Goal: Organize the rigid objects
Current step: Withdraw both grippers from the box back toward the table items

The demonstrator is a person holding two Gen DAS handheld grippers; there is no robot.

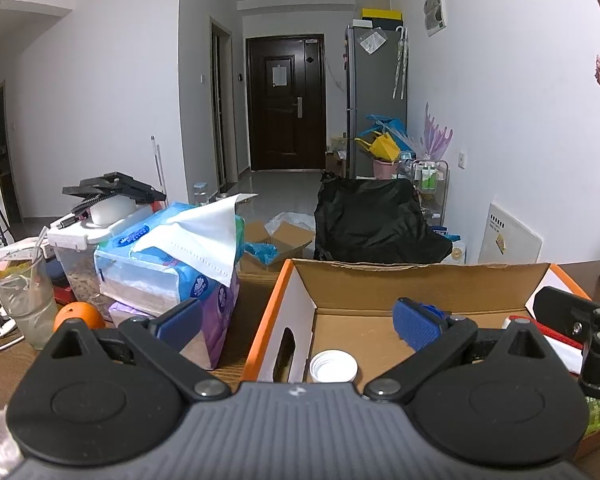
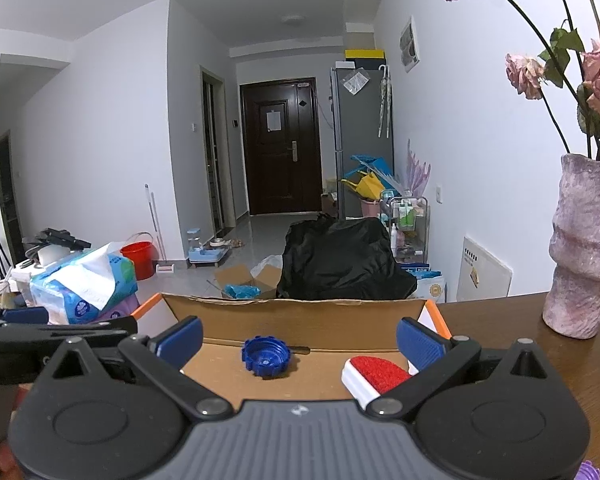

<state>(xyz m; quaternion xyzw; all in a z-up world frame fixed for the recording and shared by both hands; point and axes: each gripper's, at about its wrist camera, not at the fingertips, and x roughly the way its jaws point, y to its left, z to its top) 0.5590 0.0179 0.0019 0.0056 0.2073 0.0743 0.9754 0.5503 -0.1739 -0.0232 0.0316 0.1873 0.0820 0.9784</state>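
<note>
white walls and a dark front door (image 1: 286, 106) close off the hallway beyond a brown wooden table (image 2: 496, 332), where an open cardboard box (image 1: 416, 270) with orange edges sits in front of both grippers. the left gripper (image 1: 298, 322) is spread wide with nothing between its blue pads, hovering at the box's near left corner; a white bottle cap (image 1: 333, 367) lies open side up on the box floor just below it. the right gripper (image 2: 299, 341) is equally wide and empty, above the box's near edge. on the box floor between its fingers lies a blue ridged cap (image 2: 266, 357), and a red-and-white brush (image 2: 376, 374) rests beside the right finger. left of the box stand tissue packs (image 1: 168, 260), an orange (image 1: 79, 315) and a drinking glass (image 1: 24, 296). a pink textured vase (image 2: 584, 248) of wilted roses stands on the table, right of the box.
</note>
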